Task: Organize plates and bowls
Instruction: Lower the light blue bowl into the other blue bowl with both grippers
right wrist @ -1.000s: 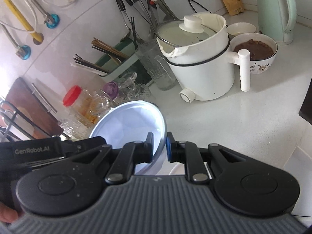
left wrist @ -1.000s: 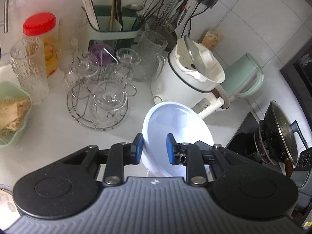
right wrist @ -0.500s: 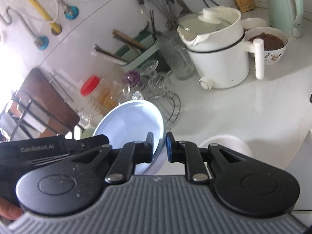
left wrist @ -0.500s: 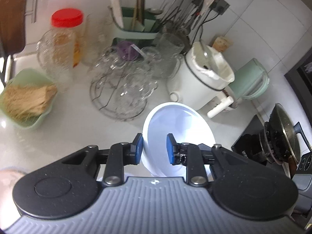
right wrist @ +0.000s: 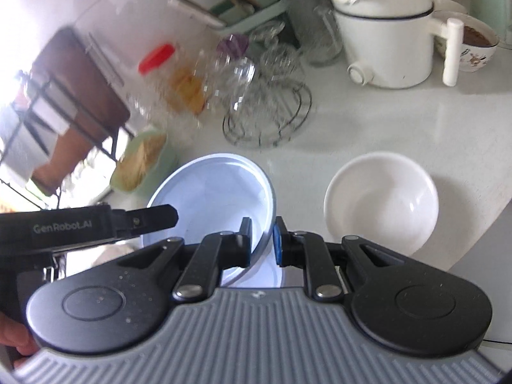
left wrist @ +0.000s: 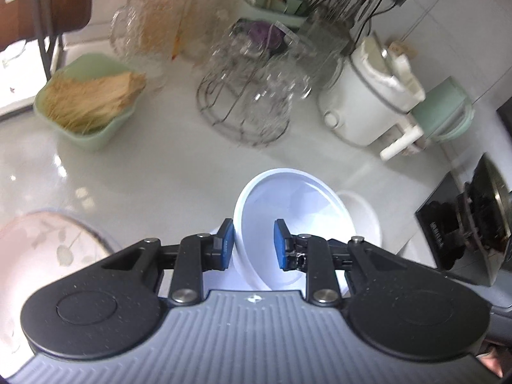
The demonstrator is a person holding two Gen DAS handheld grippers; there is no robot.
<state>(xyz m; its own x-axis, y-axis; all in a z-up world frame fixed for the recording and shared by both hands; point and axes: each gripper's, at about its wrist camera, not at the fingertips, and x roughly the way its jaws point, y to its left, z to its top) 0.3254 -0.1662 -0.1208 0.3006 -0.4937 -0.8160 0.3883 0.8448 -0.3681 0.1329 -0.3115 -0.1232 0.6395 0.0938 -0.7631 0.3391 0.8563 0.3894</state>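
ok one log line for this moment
left tongs: rim straddled, grip unclear | right tongs: shut on pale blue bowl | white bowl: on counter
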